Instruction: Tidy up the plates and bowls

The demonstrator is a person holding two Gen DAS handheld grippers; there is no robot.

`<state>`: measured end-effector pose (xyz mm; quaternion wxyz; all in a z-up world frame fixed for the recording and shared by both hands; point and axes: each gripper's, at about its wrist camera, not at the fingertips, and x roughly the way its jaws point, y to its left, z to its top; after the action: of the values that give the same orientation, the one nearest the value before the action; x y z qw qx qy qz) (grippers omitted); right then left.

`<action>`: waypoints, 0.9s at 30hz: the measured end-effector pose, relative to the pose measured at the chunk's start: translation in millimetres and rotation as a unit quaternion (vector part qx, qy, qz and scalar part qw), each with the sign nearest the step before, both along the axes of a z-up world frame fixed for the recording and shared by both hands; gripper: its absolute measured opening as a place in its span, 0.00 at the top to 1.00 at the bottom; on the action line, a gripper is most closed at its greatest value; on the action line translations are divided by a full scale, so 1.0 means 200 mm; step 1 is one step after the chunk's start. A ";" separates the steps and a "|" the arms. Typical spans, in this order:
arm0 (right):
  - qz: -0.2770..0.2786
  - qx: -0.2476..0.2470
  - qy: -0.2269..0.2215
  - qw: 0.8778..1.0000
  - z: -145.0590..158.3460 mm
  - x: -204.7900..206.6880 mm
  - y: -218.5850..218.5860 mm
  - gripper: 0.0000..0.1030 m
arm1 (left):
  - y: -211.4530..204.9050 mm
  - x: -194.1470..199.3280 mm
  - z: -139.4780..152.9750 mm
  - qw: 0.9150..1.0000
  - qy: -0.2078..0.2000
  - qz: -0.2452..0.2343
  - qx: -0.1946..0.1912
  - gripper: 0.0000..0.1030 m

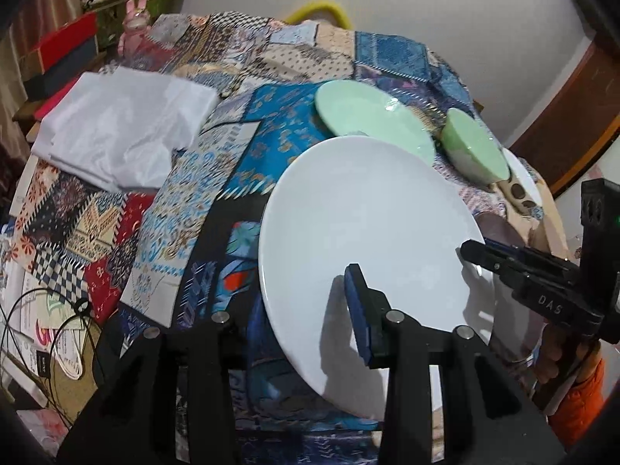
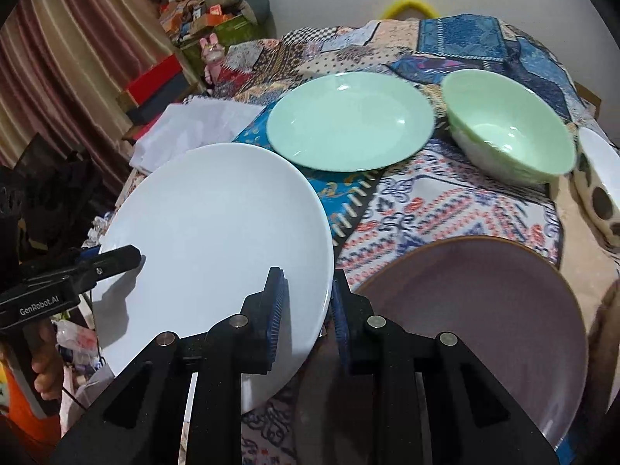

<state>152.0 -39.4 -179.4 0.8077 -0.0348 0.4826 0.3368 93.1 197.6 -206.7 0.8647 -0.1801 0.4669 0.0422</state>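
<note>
White plate (image 2: 217, 232) held tilted off the tabletop (image 2: 445, 201); left hand-held gripper (image 1: 360, 310) and right hand-held gripper (image 2: 306, 302) both clamp opposite rims. Mauve plate (image 2: 484, 310) lies just right.

Glossy white plate (image 2: 217, 232), patchwork cloth (image 2: 426, 201)

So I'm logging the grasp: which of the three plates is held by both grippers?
The white plate, lifted with fingers of both grippers on its rim. The green plate and purple plate lie untouched on the cloth.

Left gripper (image 1: 310, 310) and right gripper (image 2: 306, 302), both clamped on plate rim.
</note>
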 end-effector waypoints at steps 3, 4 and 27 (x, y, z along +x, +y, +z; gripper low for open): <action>-0.010 0.003 -0.007 1.000 0.03 -0.01 -0.05 0.78 | -0.06 0.02 0.03 1.000 -0.007 -0.009 0.005 0.64; -0.014 0.006 -0.008 1.000 0.04 -0.01 -0.08 0.78 | -0.08 0.02 0.05 1.000 -0.010 -0.012 0.007 0.64; -0.101 0.011 -0.024 0.995 0.10 -0.06 -0.55 0.78 | -0.53 0.17 0.10 0.996 -0.013 -0.093 0.003 0.64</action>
<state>139.8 -148.9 -158.5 0.8492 0.0151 0.4605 0.2581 126.8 92.2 -187.2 0.8715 -0.1343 0.4700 -0.0391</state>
